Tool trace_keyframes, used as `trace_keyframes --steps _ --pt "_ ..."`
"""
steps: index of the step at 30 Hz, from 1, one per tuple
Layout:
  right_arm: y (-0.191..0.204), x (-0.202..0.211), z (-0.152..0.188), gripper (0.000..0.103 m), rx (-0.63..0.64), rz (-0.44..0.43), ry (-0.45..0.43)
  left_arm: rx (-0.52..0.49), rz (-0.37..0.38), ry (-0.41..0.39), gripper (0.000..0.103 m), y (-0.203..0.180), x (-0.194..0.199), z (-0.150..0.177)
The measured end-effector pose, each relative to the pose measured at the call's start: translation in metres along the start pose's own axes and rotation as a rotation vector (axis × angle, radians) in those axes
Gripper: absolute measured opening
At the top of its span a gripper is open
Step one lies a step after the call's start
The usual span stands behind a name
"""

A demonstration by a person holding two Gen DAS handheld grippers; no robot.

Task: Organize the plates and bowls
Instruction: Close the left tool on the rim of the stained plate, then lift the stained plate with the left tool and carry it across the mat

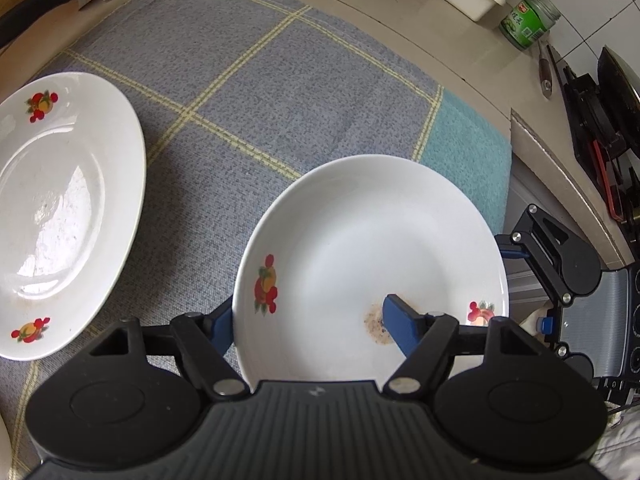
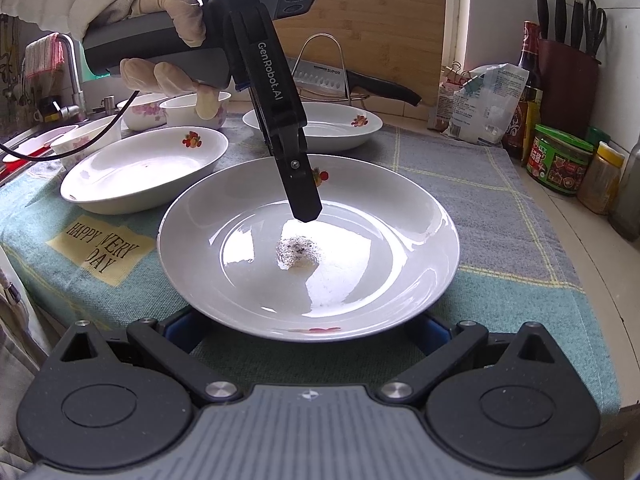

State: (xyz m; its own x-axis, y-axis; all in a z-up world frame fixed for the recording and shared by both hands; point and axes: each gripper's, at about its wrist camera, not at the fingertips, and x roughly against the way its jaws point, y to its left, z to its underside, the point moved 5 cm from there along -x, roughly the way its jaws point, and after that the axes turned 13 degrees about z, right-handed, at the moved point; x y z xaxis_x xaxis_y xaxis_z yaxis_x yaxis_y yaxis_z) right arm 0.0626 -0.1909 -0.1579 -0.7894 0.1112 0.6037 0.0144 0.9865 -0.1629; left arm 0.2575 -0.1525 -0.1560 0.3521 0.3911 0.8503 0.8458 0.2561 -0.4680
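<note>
A white deep plate (image 1: 372, 240) (image 2: 308, 248) with fruit prints and a speckled residue (image 2: 298, 254) in its middle lies on the checked cloth (image 1: 248, 92). My left gripper (image 1: 310, 318) comes down over its far rim, open. One blue finger (image 1: 400, 328) is inside the plate and the other (image 1: 222, 324) is outside the rim. My right gripper (image 2: 304, 330) is open and wide, its blue fingertips (image 2: 176, 328) low at the plate's near rim. A second round plate (image 1: 60, 208) (image 2: 320, 128) and an oval dish (image 2: 148, 168) lie beyond.
Two flowered bowls (image 2: 144, 114) and a gloved hand (image 2: 172, 4) are at the back left near the faucet (image 2: 74, 80). A knife on a rack (image 2: 344, 76), a cutting board (image 2: 360, 20), jars (image 2: 560, 160) and a knife block (image 2: 568, 68) line the back and right. The stove (image 1: 608, 120) lies past the counter edge.
</note>
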Motion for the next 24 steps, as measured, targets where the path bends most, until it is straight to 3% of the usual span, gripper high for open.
trace_keyframes --steps 24 --pt "-0.0036 -0.0026 -0.0051 0.103 0.071 -0.034 0.034 -0.020 -0.015 -0.008 0.075 0.0004 -0.0065 -0.0056"
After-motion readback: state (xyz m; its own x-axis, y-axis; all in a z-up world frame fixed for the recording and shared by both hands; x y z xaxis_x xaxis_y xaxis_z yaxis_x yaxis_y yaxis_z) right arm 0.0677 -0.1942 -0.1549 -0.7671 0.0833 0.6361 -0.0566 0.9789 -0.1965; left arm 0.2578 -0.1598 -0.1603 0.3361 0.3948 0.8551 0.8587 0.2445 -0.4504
